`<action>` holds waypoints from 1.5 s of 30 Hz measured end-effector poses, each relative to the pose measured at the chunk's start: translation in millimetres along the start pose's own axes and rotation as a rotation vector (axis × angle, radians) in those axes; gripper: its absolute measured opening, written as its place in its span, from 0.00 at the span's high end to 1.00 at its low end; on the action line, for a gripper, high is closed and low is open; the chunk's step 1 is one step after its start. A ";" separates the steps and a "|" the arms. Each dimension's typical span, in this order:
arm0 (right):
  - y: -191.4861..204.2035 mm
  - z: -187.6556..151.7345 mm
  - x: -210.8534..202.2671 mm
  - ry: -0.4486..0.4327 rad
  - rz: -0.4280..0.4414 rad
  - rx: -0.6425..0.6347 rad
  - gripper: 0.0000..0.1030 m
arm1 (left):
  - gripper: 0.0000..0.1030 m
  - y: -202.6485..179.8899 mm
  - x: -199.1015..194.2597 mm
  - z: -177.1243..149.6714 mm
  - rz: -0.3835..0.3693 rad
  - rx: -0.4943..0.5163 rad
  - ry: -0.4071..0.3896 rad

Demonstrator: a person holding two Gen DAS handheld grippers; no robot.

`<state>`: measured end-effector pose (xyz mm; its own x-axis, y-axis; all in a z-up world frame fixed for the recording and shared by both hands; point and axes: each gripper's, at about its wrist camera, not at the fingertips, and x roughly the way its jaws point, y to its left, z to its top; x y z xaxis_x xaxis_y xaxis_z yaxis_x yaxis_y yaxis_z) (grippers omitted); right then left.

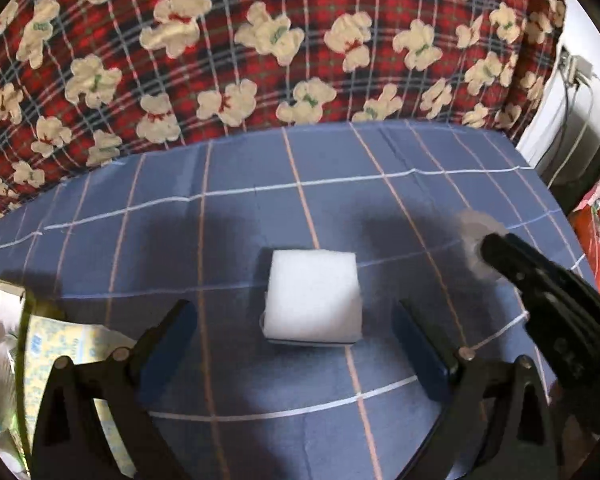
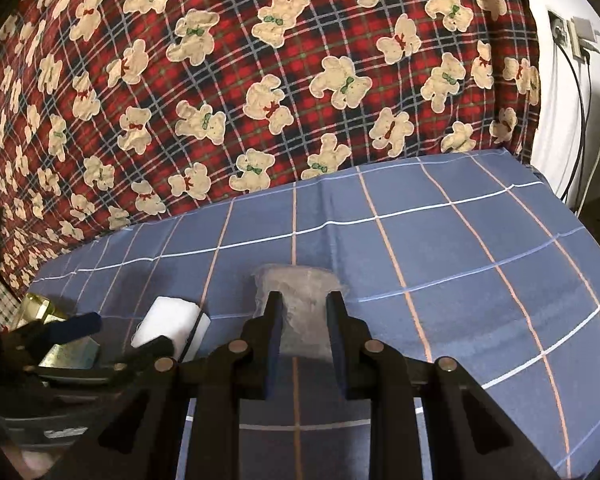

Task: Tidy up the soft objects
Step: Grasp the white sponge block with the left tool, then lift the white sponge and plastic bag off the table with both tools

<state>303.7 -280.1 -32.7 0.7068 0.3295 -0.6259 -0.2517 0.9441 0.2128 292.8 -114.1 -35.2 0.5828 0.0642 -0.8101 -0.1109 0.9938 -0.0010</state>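
Note:
A white foam sponge block (image 1: 313, 299) lies on the blue checked sheet (image 1: 400, 208). My left gripper (image 1: 296, 332) is open, its fingers on either side of the block, apart from it. The block also shows in the right wrist view (image 2: 172, 327), with the left gripper (image 2: 112, 336) around it. My right gripper (image 2: 303, 312) is shut on a clear crinkly plastic-wrapped soft item (image 2: 300, 304) and holds it over the sheet. In the left wrist view the right gripper (image 1: 488, 246) shows at the right with that pale item (image 1: 474, 226) blurred at its tip.
A red plaid blanket with teddy bears (image 1: 260, 40) rises behind the sheet. A yellow-green patterned box or packet (image 1: 40, 352) sits at the left. A white wall with a socket and cables (image 2: 580, 40) is at the right. Red bags (image 1: 596, 240) lie off the right edge.

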 end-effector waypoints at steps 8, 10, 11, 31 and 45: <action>1.5 -1.8 3.2 0.010 0.009 -0.002 0.76 | 0.22 -6.4 26.4 -3.5 -0.007 0.003 0.058; 3.5 -3.3 6.0 0.019 0.006 -0.008 0.76 | 0.42 -5.7 33.8 -5.8 -0.022 -0.007 0.083; 3.8 -3.9 7.1 0.024 0.005 -0.011 0.76 | 0.47 -5.3 35.5 -6.7 -0.026 -0.008 0.089; 18.9 -16.4 11.5 0.033 0.011 -0.062 0.76 | 0.49 -4.7 16.3 -41.6 0.021 -0.037 -0.001; 29.9 -26.5 -1.7 -0.004 0.045 -0.087 0.76 | 0.49 7.7 2.4 -60.5 0.022 -0.075 -0.073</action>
<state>277.5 -252.7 -45.1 0.6961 0.3719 -0.6141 -0.3397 0.9242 0.1747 244.7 -111.8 -72.6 0.6365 0.0947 -0.7655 -0.1822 0.9828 -0.0299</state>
